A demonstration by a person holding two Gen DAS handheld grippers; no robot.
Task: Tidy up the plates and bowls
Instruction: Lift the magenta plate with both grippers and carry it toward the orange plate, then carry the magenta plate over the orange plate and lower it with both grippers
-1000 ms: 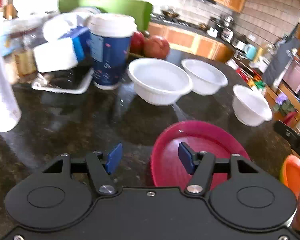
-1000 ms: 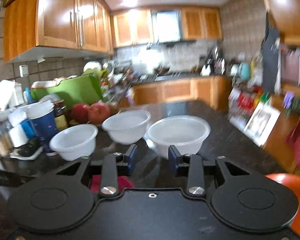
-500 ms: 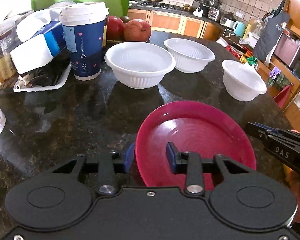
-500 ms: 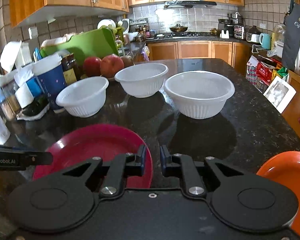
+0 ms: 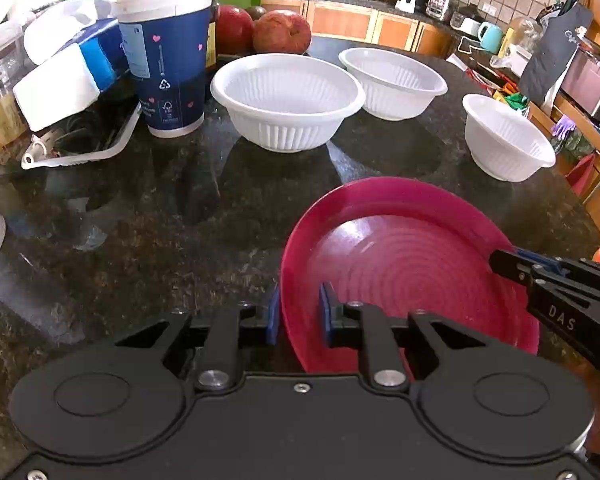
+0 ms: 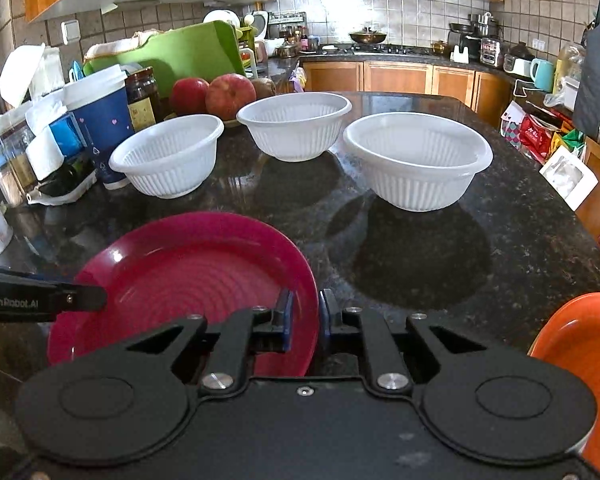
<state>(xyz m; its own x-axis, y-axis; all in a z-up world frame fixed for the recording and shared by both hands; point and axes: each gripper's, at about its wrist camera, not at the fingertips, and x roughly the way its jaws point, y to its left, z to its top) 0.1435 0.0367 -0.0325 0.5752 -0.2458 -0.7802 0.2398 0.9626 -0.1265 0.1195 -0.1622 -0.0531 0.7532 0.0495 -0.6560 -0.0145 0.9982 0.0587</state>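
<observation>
Left wrist view: left gripper (image 5: pixel 299 313) just clamped the magenta plate (image 5: pixel 412 264) rim at 7 o'clock; right gripper (image 6: pixel 304 317) pinches its 4 o'clock edge.

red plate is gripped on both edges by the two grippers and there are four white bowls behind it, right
Not quite: there are three white bowls, not four, as the right wrist view shows. The rest holds: the left gripper and right gripper each pinch an edge of the red plate.

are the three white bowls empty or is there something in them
Empty. All three white bowls show bare ribbed insides, standing upright and apart on the counter.
</observation>
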